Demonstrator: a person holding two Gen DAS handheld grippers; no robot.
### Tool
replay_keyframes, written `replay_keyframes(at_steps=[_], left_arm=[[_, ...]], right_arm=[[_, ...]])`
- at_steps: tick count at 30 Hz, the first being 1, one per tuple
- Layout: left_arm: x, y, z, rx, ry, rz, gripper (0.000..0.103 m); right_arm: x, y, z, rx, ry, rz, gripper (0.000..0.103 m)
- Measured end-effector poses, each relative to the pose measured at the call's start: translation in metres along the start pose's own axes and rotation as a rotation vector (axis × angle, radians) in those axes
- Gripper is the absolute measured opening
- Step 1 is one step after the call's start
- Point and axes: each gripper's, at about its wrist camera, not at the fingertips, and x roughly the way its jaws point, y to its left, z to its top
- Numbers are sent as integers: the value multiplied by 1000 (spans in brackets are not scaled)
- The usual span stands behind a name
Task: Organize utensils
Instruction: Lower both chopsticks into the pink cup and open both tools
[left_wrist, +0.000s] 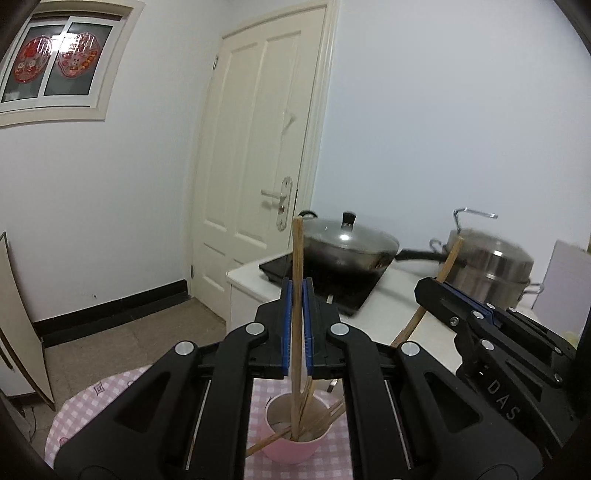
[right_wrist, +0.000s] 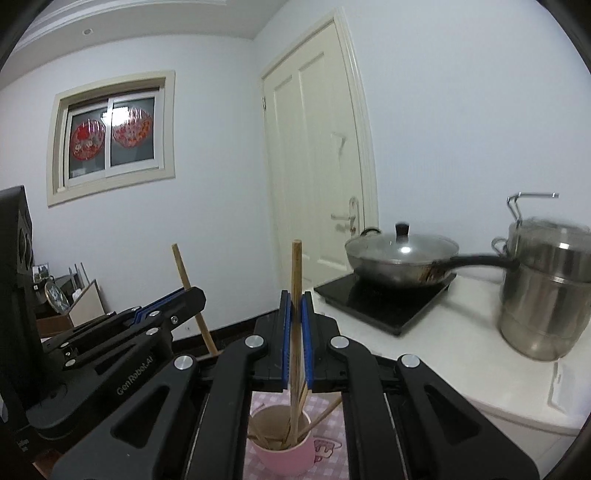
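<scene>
In the left wrist view my left gripper (left_wrist: 297, 290) is shut on a wooden chopstick (left_wrist: 297, 243) that stands upright. Its lower end reaches down into a pink cup (left_wrist: 295, 448) holding several more chopsticks. At the right of that view, my right gripper (left_wrist: 430, 286) grips a slanted chopstick (left_wrist: 451, 258). In the right wrist view my right gripper (right_wrist: 295, 301) is shut on an upright chopstick (right_wrist: 296, 266) whose lower end enters the pink cup (right_wrist: 286, 458). My left gripper (right_wrist: 194, 295) shows at the left there, with its chopstick (right_wrist: 181, 267) leaning.
The cup stands on a pink checked tablecloth (left_wrist: 92, 398). Behind it a white counter (right_wrist: 498, 369) carries a black induction hob (right_wrist: 384, 302), a lidded wok (right_wrist: 402, 254) and a steel steamer pot (right_wrist: 546, 295). A cream door (left_wrist: 258, 147) is beyond.
</scene>
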Motion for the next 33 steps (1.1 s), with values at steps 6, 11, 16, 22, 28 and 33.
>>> replay_keyframes(at_steps=[6,11,16,22,28,33], left_arm=[[8,2,-23,26,54,7,6],[12,4,-33,39,89,17,6],[14,8,-41,54,123,22,6],[17,13,-48,53,181,3,6],[20,15,-54,60,250,-25,7],[13,13,-55,68,258,-41,7]], right_arm=[[8,0,-21,0,51,1,4],[13,1,-31,-1,87,-6,4],[17,1,-39,7,119,-4,4],[20,-1,-48,23,159,2,5],[16,-2,-47,38,176,10,5],[13,-1,-47,50,187,17,5]])
